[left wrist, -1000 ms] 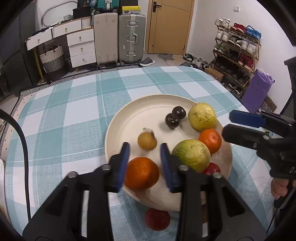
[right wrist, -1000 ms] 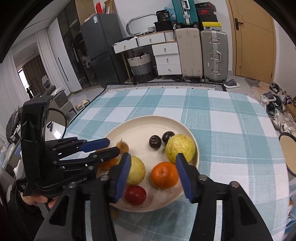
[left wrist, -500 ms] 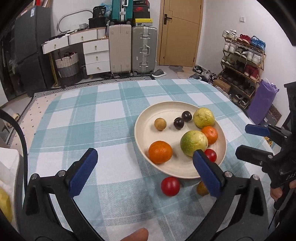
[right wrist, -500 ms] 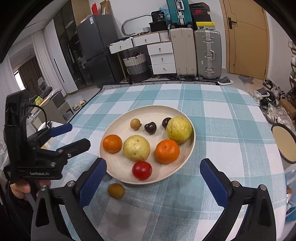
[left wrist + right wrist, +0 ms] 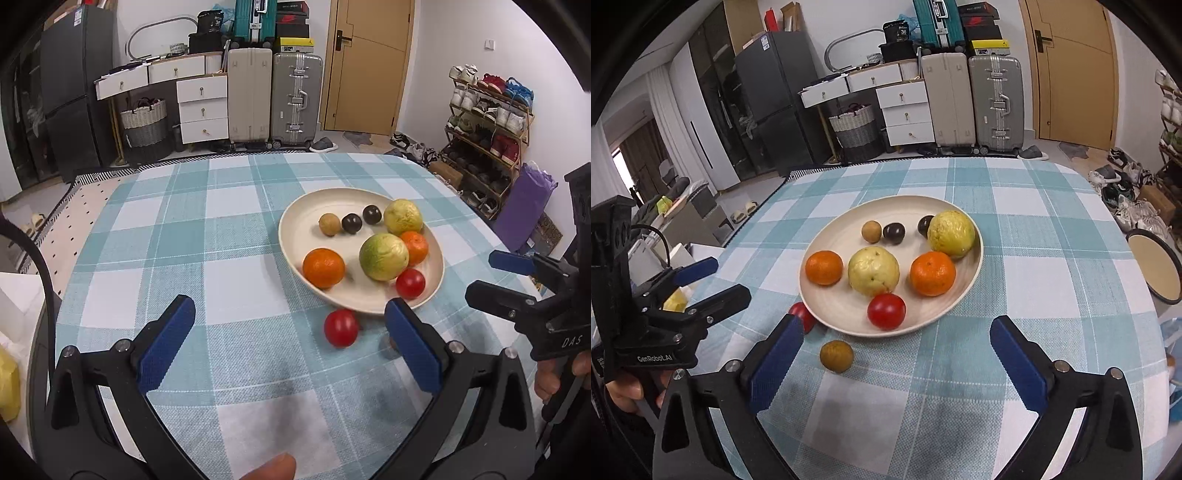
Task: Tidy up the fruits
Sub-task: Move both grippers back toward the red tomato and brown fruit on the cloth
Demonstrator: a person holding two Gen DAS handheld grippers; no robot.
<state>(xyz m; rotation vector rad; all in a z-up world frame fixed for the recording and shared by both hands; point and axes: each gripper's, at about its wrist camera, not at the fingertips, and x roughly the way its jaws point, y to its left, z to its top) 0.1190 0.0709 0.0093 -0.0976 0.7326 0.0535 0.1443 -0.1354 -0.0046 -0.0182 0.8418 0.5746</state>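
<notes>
A cream plate [image 5: 295, 229] [image 5: 834, 314] on the checked tablecloth holds two oranges [image 5: 323, 267], two yellow-green guavas [image 5: 384, 256], a red tomato [image 5: 886, 311], two dark round fruits [image 5: 894, 233] and a small brown fruit [image 5: 871, 231]. A second red tomato [image 5: 341, 327] [image 5: 805, 314] and a brown fruit [image 5: 836, 356] lie on the cloth in front of the plate. My left gripper [image 5: 291, 347] [image 5: 713, 280] is open and empty, left of the plate. My right gripper [image 5: 897, 363] [image 5: 506, 273] is open and empty, in front of the plate.
The table's far and side edges drop off to the floor. A round stool top [image 5: 1154, 266] stands right of the table. Suitcases [image 5: 275, 96], drawers and a shoe rack [image 5: 487, 122] line the room behind.
Both grippers opened wide and pulled back from the plate. The left one let go of an orange, which now rests on the plate.
</notes>
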